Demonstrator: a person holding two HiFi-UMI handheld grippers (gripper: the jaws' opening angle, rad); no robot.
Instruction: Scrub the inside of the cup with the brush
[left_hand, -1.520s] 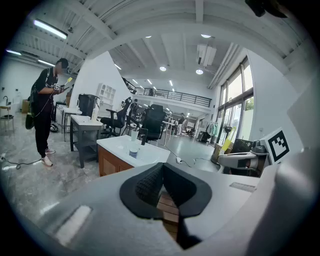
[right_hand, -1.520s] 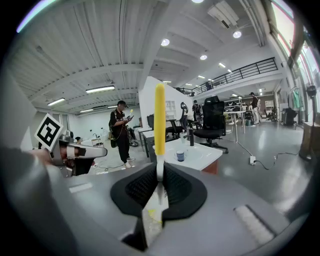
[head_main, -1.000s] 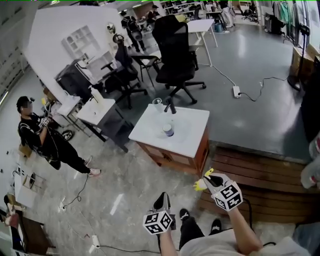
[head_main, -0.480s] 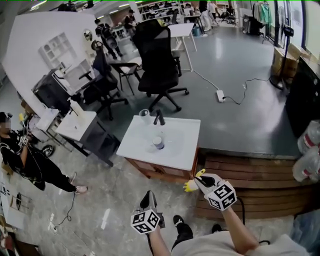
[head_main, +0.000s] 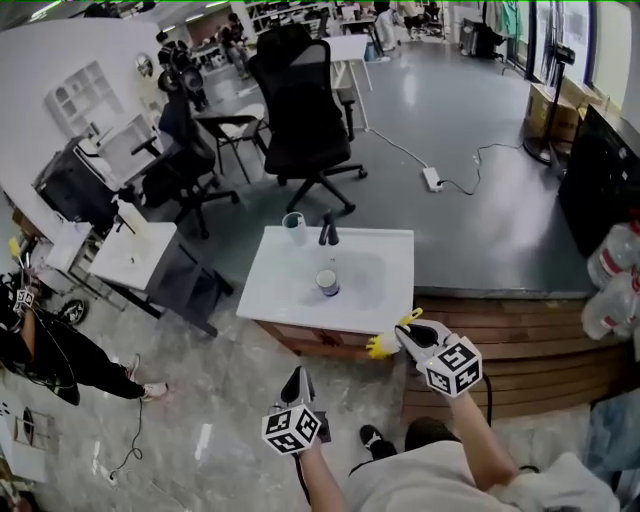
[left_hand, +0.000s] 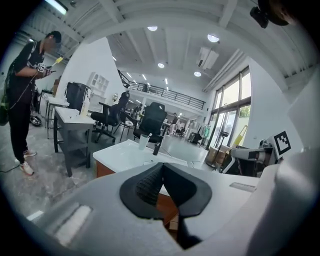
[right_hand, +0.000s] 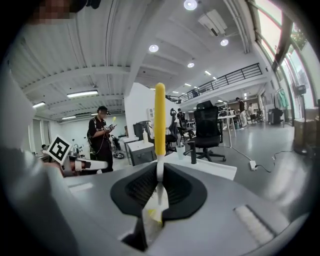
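Left tongs (left_hand: 162, 169) closed, empty; right tongs (right_hand: 159, 174) tight on brush (right_hand: 159, 120).

Head view looks steeply down from afar — both gripper views face the same white counter (head_main: 290, 285).

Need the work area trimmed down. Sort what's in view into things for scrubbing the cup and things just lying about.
For the job: cup in the basin; yellow brush, held in the right gripper; white sink counter; left gripper, shut and empty.

Lying about: clear cup beside the faucet; black office chair; power strip on the floor; small side desk.
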